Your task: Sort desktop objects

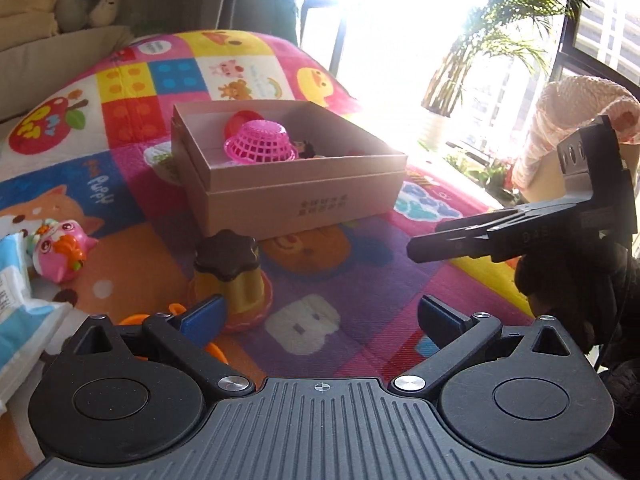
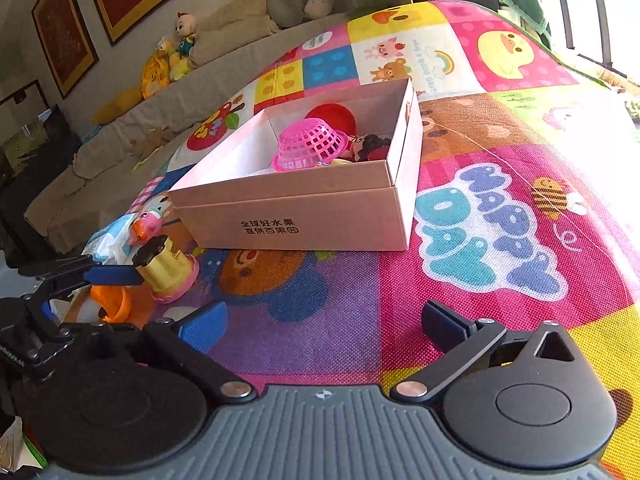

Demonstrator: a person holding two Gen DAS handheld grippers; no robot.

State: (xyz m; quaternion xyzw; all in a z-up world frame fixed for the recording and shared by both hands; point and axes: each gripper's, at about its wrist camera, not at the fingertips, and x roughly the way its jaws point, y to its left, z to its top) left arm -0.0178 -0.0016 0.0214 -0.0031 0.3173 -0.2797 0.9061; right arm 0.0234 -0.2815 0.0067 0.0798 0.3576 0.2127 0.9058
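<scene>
With the pink basket [image 2: 310, 144] and a red toy [image 2: 331, 117] already in the cardboard box [image 2: 296, 216], you have both the left gripper [image 1: 320, 316] and right gripper [image 2: 322, 322] spread empty, while the pudding toy [image 1: 230, 276], pink fish toy [image 1: 60, 250] and orange piece [image 2: 112, 302] wait just before the box.

The left gripper [image 1: 320, 316] tilts downward, its fingers [image 1: 204, 318] spread wide. The right gripper [image 2: 322, 320] tilts downward too, fingers [image 2: 444, 322] apart and empty

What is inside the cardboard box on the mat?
The cardboard box holds an upside-down pink basket, a red round thing behind it and a dark-haired toy figure beside it. The basket and the near wall hide whatever lies lower.
</scene>
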